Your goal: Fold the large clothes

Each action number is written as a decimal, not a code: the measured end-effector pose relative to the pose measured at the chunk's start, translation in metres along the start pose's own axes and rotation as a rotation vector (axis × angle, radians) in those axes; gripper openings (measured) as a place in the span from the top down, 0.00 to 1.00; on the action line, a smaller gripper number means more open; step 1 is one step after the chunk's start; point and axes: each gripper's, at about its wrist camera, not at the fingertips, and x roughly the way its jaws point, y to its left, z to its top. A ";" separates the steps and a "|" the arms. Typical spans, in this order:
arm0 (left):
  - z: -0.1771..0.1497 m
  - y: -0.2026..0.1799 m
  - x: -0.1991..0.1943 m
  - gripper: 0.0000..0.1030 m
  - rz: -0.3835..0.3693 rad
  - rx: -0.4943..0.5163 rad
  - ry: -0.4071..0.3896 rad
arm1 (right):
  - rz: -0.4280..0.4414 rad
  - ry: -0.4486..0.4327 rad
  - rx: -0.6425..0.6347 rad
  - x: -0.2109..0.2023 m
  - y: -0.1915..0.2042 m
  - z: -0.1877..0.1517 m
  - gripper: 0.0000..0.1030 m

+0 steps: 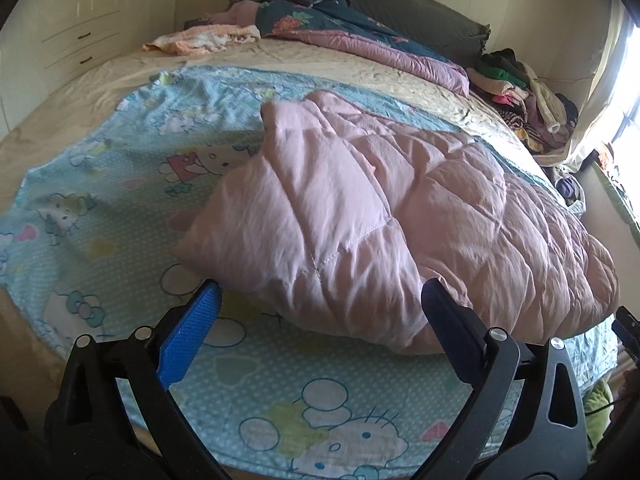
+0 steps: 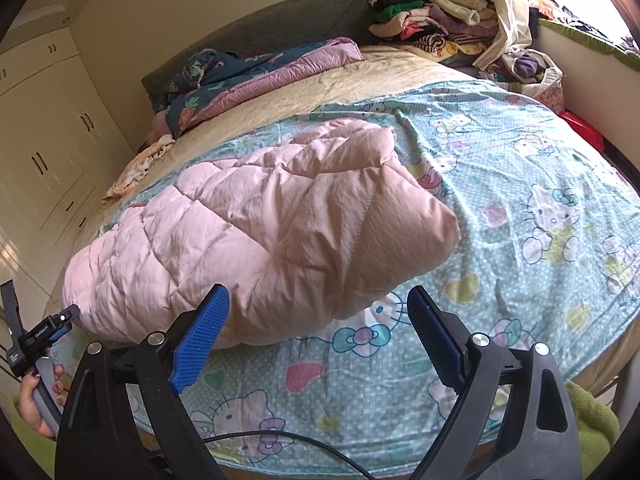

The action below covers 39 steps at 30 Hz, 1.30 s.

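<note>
Left gripper (image 1: pixel 320 300) and right gripper (image 2: pixel 318 306): jaws spread wide, nothing between them, both above the near edge of the bed (image 2: pixel 380 76). Pink quilted coat (image 2: pixel 256 232): folded into a thick, puffy bundle, resting on the cartoon-print sheet (image 2: pixel 520 208) near that edge. Far edge: floral duvet (image 1: pixel 328 20). Far right corner: pile of clothes (image 2: pixel 432 20).

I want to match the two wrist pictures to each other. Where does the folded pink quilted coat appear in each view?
Left wrist view: the pink quilted coat fills the centre and right, beyond the open left hand-held gripper.
Right wrist view: the coat lies centre-left, beyond the open right hand-held gripper.
Shared landmark: the pile of clothes at the bed's far corner.
</note>
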 end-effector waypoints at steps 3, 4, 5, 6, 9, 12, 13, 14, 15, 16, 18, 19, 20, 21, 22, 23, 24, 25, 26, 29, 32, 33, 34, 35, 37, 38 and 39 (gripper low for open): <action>-0.001 0.002 -0.009 0.09 -0.004 -0.002 -0.011 | -0.005 -0.011 -0.002 -0.006 0.001 -0.002 0.13; -0.001 0.002 -0.011 0.09 -0.006 -0.002 -0.015 | -0.010 -0.018 -0.002 -0.009 0.001 -0.003 0.05; -0.002 0.002 -0.014 0.09 -0.006 -0.002 -0.021 | -0.014 -0.028 -0.002 -0.011 0.001 -0.003 0.04; -0.002 0.002 -0.018 0.09 -0.006 -0.002 -0.028 | -0.013 -0.034 -0.004 -0.014 0.002 -0.004 0.04; -0.004 0.002 -0.026 0.09 -0.009 0.000 -0.040 | -0.012 -0.043 -0.007 -0.020 0.003 -0.005 0.04; -0.005 0.000 -0.033 0.09 -0.013 0.003 -0.050 | -0.012 -0.056 -0.009 -0.027 0.006 -0.006 0.04; -0.006 -0.001 -0.035 0.09 -0.016 0.005 -0.054 | -0.013 -0.060 -0.012 -0.029 0.007 -0.006 0.04; -0.006 -0.002 -0.038 0.09 -0.020 0.007 -0.058 | -0.013 -0.064 -0.016 -0.032 0.009 -0.007 0.04; -0.006 -0.002 -0.040 0.09 -0.023 0.007 -0.062 | -0.011 -0.071 -0.021 -0.035 0.011 -0.007 0.04; -0.006 -0.003 -0.042 0.09 -0.027 0.009 -0.066 | -0.011 -0.075 -0.026 -0.037 0.013 -0.007 0.04; -0.006 -0.004 -0.048 0.09 -0.032 0.016 -0.077 | -0.014 -0.089 -0.038 -0.043 0.018 -0.007 0.04; -0.007 -0.006 -0.051 0.09 -0.034 0.018 -0.084 | -0.011 -0.099 -0.048 -0.048 0.021 -0.008 0.04; -0.008 -0.008 -0.055 0.09 -0.040 0.020 -0.092 | -0.010 -0.106 -0.057 -0.052 0.025 -0.008 0.04; -0.008 -0.009 -0.058 0.09 -0.045 0.022 -0.097 | -0.010 -0.114 -0.066 -0.056 0.028 -0.008 0.04; -0.009 -0.012 -0.062 0.09 -0.051 0.024 -0.102 | -0.006 -0.126 -0.081 -0.062 0.034 -0.010 0.04; -0.010 -0.015 -0.065 0.09 -0.060 0.027 -0.107 | -0.002 -0.134 -0.093 -0.066 0.038 -0.010 0.04; -0.012 -0.019 -0.069 0.09 -0.072 0.036 -0.113 | 0.002 -0.145 -0.109 -0.071 0.044 -0.011 0.04; -0.014 -0.023 -0.072 0.09 -0.080 0.049 -0.117 | 0.003 -0.154 -0.121 -0.075 0.048 -0.012 0.04; -0.016 -0.030 -0.075 0.09 -0.087 0.063 -0.121 | 0.004 -0.163 -0.135 -0.079 0.053 -0.013 0.04; -0.022 -0.045 -0.083 0.09 -0.120 0.088 -0.132 | 0.022 -0.185 -0.175 -0.091 0.068 -0.016 0.04; -0.027 -0.061 -0.090 0.09 -0.145 0.122 -0.141 | 0.038 -0.202 -0.214 -0.100 0.083 -0.020 0.04; -0.028 -0.065 -0.092 0.09 -0.150 0.127 -0.144 | 0.044 -0.207 -0.227 -0.102 0.087 -0.021 0.04; -0.030 -0.069 -0.093 0.09 -0.158 0.131 -0.147 | 0.047 -0.211 -0.235 -0.104 0.090 -0.022 0.04; -0.032 -0.072 -0.095 0.09 -0.166 0.134 -0.148 | 0.050 -0.215 -0.249 -0.106 0.095 -0.023 0.04; -0.035 -0.078 -0.097 0.09 -0.182 0.141 -0.150 | 0.054 -0.222 -0.265 -0.109 0.100 -0.025 0.04; -0.036 -0.082 -0.098 0.09 -0.187 0.146 -0.150 | 0.057 -0.225 -0.274 -0.110 0.103 -0.026 0.04; -0.037 -0.084 -0.098 0.09 -0.189 0.150 -0.150 | 0.060 -0.226 -0.278 -0.110 0.104 -0.027 0.04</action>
